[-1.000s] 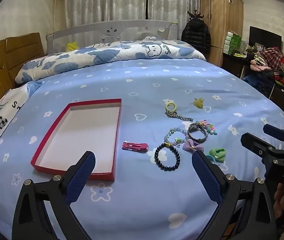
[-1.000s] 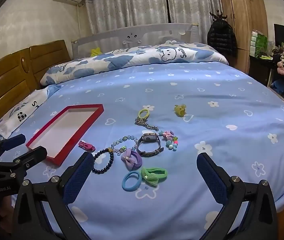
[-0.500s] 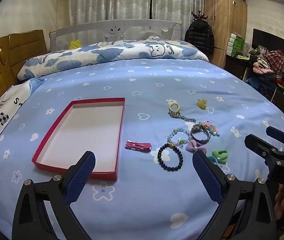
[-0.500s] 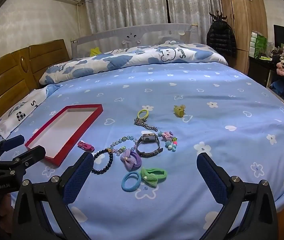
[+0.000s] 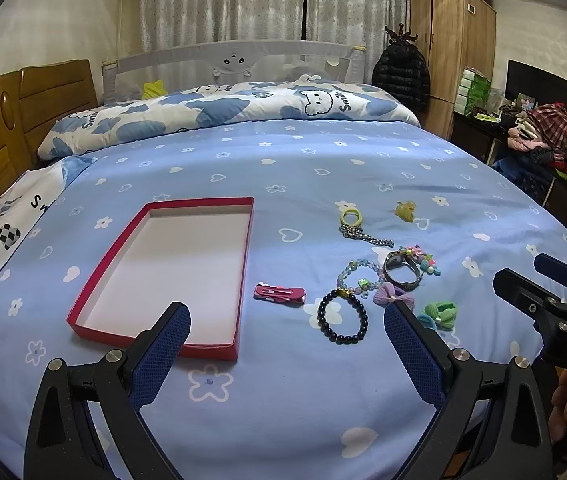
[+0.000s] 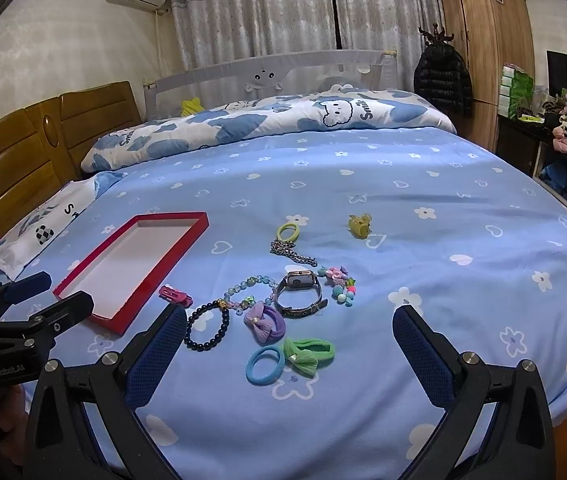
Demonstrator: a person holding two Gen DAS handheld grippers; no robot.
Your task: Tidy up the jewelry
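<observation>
Jaws of both grippers spread wide and empty: left gripper (image 5: 285, 344) hangs over the near edge of the bed by the red tray (image 5: 99, 280), right gripper (image 6: 289, 354) hangs above the pile of accessories. Task looks unstarted; the tray's white floor is bare, nothing in it. Everything is loose on the blue bedsheet (image 6: 443, 184) to the tray's right: pink hair clip (image 5: 280, 293) nearest the tray, black bead bracelet (image 5: 342, 317), pastel bead bracelet (image 6: 249, 292), watch (image 6: 298, 292), purple bow tie (image 6: 264, 322), blue hair ring (image 6: 265, 365), green bow tie (image 6: 308, 353), silver chain (image 6: 292, 254), yellow-green ring (image 6: 288, 233), colourful charm string (image 6: 339, 284), and a small yellow piece (image 6: 359, 225) set apart, probably a claw clip, too small to be sure. All eleven-odd pieces left to move into the tray; the pink clip is the easiest first pick for the left side
</observation>
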